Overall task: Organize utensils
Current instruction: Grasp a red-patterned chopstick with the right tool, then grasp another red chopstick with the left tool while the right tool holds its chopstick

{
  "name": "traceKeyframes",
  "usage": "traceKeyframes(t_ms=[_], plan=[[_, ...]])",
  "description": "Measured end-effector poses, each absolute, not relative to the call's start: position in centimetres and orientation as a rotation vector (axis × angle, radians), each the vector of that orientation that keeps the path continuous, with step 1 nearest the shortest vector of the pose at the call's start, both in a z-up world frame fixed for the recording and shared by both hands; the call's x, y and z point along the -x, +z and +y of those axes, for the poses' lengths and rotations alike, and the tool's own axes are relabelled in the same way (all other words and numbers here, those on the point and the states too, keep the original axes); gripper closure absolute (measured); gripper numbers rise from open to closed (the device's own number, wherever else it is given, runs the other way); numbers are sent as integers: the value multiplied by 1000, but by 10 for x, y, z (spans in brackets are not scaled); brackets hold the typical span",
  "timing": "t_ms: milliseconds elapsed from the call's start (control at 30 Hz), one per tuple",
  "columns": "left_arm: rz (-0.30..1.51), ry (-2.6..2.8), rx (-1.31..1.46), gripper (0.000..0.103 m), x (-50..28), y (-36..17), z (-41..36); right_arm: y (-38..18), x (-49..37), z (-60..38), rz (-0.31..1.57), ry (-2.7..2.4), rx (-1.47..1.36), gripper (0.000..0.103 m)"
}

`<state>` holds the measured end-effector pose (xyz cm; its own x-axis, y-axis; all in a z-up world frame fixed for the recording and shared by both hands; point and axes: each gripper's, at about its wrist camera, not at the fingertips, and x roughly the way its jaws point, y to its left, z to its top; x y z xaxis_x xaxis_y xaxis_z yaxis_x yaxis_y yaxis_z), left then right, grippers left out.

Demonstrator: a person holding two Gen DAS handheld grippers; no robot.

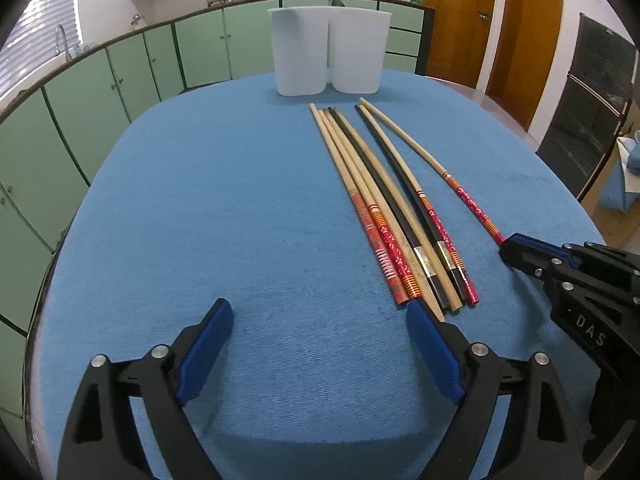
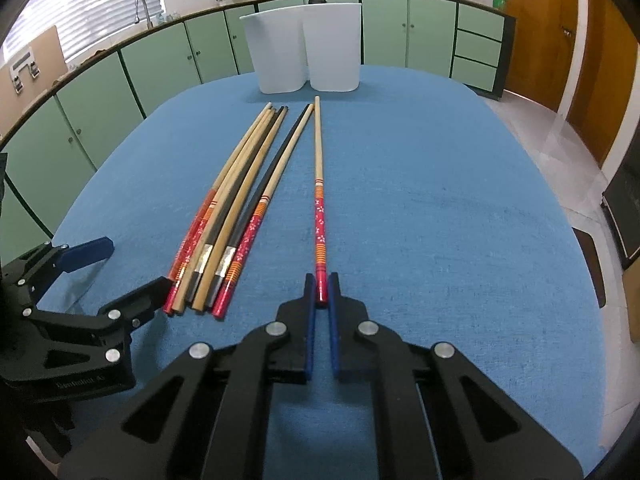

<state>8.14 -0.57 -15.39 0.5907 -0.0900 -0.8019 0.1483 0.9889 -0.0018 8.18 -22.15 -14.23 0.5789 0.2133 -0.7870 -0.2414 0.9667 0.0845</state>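
Showing right tool (image 2: pixel 322 286) pinching chopstick (image 2: pixel 319 184), right-wrist view only

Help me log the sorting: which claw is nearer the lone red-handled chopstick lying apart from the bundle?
Right. The right claw is shut on the lone chopstick at its red end; the left claw stands open beside the bundle.

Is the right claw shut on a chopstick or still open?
Shut on it. The right claw pinches the red end of the lone chopstick, both pads against it, while the other chopsticks lie untouched.

Open left tool (image 1: pixel 320 354) nr chopsticks (image 1: pixel 394 216), maybe touching.
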Motion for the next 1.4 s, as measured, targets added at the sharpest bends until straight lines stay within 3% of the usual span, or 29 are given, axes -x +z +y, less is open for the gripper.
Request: traceKeyframes(t_ms=[500, 567, 633, 700, 1233, 1300, 1400], plan=[[925, -103, -58, 17, -91, -154, -11, -142, -83, -227, 916, 296, 9, 95], [921, -99, -51, 22, -90, -153, -9, -142, -82, -228, 915, 305, 6, 92], [916, -101, -45, 23, -87, -153, -5, -142, -81, -228, 911, 313, 11, 80], [915, -96, -52, 23, -85, -153, -3, -142, -79, -228, 906, 316, 21, 76], [915, -79, -41, 24, -94, -152, -3, -143, -82, -223, 907, 297, 36, 80], [913, -80, -47, 27, -94, -152, -5, -143, -83, -226, 909, 295, 23, 83], [903, -97, -49, 42, -93, -151, -7, -143, -84, -228, 911, 292, 11, 86]])
